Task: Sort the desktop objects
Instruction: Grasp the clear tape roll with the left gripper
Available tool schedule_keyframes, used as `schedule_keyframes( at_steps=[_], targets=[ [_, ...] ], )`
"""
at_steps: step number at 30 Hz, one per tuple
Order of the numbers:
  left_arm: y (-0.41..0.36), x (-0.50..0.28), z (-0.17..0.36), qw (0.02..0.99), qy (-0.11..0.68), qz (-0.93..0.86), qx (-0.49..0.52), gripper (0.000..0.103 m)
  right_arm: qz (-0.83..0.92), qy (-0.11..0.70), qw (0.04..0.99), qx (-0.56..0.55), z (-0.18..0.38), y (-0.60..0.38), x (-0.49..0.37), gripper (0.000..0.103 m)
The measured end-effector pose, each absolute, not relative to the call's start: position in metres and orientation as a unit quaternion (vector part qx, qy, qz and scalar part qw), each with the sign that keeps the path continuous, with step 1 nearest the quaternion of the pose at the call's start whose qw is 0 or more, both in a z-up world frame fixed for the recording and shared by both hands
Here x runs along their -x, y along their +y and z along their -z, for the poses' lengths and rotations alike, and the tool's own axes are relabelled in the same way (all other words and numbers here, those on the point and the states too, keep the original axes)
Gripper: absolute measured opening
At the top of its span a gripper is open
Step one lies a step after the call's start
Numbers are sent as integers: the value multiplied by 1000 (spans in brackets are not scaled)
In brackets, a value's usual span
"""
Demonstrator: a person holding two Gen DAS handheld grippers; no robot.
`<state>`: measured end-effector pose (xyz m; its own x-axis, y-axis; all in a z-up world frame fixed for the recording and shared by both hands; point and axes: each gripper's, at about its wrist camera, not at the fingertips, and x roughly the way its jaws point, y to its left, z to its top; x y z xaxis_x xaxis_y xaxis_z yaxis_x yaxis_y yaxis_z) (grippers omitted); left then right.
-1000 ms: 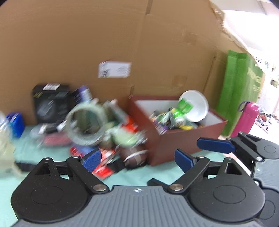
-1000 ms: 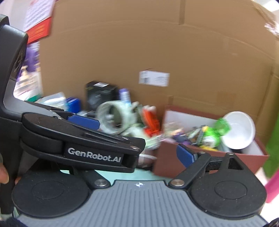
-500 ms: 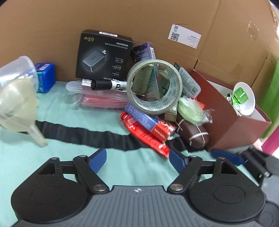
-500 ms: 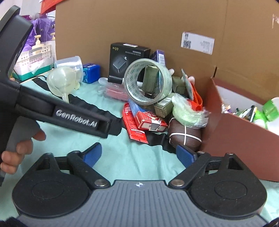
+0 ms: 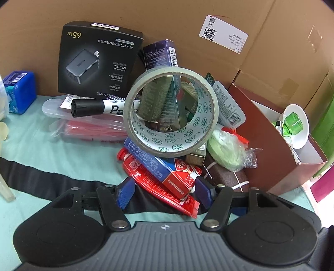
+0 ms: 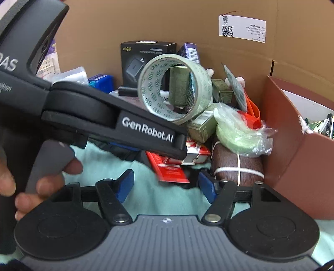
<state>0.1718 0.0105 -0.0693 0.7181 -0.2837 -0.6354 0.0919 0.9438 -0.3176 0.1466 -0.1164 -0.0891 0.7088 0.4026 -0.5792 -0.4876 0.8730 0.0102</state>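
A pile of desk items lies on the teal cloth. A roll of clear tape (image 5: pixel 171 112) stands on edge on top, over green boxes (image 5: pixel 165 104). Below it lie a blue-and-red box (image 5: pixel 167 168) and a red packet (image 5: pixel 160 187). A brown bundle tied with white string (image 6: pixel 235 164) and a bagged green roll (image 6: pixel 235 129) lie by the brown box (image 5: pixel 271 146). My left gripper (image 5: pixel 165 191) is open, its blue pads either side of the red packet. My right gripper (image 6: pixel 165 183) is open, just short of the pile. The left gripper's body (image 6: pixel 94 116) hides the pile's left part in the right wrist view.
A black charger box (image 5: pixel 98 60) and a purple box (image 5: pixel 160 54) lean on the cardboard wall (image 5: pixel 208 16). A black marker (image 5: pixel 96 107) lies on a clear case. A blue box (image 5: pixel 19 91) is at the left. The brown box holds a white bowl (image 5: pixel 298 127) and small items.
Both grippers have moved in close to the pile. The left gripper now has the red packet between its open pads. The view has steadied from blur.
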Motion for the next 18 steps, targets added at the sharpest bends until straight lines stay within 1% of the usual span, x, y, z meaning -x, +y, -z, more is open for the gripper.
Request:
schedule_keyframes(
  at_steps=[3, 9, 12, 13, 15, 18],
  targets=[
    [15, -170, 65, 917, 360, 118, 125, 60, -234, 298, 924, 59, 91, -115, -154, 67],
    [40, -160, 59, 934, 321, 89, 127, 60, -240, 293, 924, 49, 91, -115, -155, 67],
    [44, -174, 58, 933, 320, 97, 133, 60, -242, 300, 922, 36, 93, -111, -161, 66],
    [46, -180, 57, 934, 317, 106, 131, 62, -242, 302, 921, 34, 94, -108, -163, 65],
    [45, -188, 56, 940, 303, 103, 114, 60, -233, 305, 923, 35, 96, -104, -167, 65],
    [45, -198, 62, 942, 297, 109, 109, 60, -229, 305, 924, 25, 94, -104, -172, 64]
  ],
)
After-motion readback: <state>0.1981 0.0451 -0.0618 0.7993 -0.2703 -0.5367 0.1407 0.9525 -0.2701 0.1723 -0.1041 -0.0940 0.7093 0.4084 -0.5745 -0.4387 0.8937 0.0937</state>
